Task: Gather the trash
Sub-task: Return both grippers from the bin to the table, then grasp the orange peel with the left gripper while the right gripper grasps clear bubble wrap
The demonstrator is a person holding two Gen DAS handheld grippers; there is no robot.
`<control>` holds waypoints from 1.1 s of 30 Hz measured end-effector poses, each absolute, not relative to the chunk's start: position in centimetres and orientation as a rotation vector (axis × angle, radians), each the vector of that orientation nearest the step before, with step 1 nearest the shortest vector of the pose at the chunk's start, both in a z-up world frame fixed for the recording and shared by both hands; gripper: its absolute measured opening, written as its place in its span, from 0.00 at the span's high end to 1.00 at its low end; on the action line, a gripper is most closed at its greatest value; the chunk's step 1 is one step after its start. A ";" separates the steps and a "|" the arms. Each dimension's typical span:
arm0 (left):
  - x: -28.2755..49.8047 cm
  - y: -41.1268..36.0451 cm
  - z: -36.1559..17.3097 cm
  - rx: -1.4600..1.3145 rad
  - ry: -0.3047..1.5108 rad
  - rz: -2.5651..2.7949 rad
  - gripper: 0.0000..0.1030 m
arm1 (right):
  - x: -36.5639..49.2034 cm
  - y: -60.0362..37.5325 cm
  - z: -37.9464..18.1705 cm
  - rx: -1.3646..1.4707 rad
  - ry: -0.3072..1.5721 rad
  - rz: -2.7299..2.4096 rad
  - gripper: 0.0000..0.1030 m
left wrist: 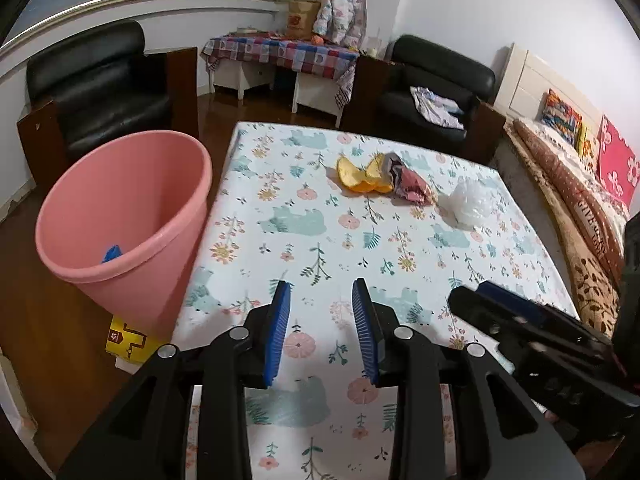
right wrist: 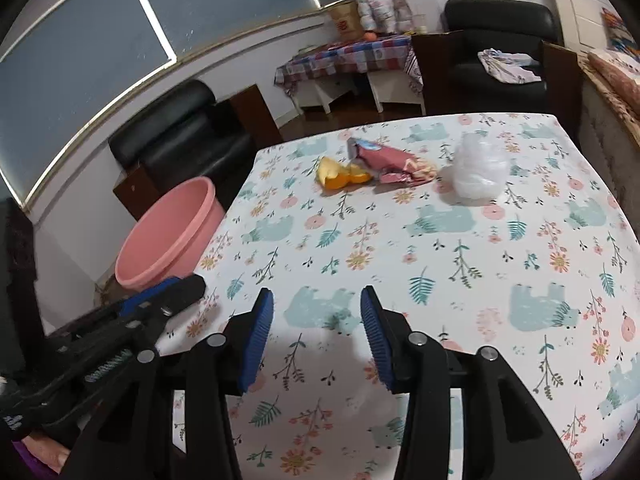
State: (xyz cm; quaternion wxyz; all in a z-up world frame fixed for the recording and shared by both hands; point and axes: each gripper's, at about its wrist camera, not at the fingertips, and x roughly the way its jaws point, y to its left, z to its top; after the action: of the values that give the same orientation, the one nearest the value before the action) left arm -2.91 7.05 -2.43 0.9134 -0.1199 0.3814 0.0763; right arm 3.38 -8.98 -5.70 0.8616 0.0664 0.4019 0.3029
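Observation:
Orange peel [left wrist: 358,176] [right wrist: 338,176], a crumpled pink wrapper [left wrist: 408,180] [right wrist: 394,162] and a clear plastic bag [left wrist: 472,200] [right wrist: 478,174] lie together on the far part of the floral tablecloth [left wrist: 320,240] [right wrist: 400,248]. A pink bin [left wrist: 132,224] [right wrist: 172,232] stands at the table's left edge with a blue scrap [left wrist: 111,254] inside. My left gripper [left wrist: 322,292] is open and empty over the near table. My right gripper [right wrist: 316,300] is open and empty beside it; it also shows in the left wrist view [left wrist: 480,292].
Black armchairs [left wrist: 96,88] [left wrist: 432,88] stand beyond the table, with a checked-cloth side table [left wrist: 280,56] between them. A bed with pillows [left wrist: 580,168] is on the right. A yellow box [left wrist: 128,340] lies on the floor under the bin.

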 end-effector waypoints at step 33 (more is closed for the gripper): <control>5.8 6.1 -3.2 -0.126 0.815 0.035 0.69 | 12.0 -14.5 -6.3 0.182 0.813 0.470 0.44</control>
State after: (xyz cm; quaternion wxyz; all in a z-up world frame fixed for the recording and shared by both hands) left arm 5.81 6.10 -3.16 0.9160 -0.0611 0.3962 0.0171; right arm 11.95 -14.51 -6.30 0.8878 0.0876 0.3911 0.2262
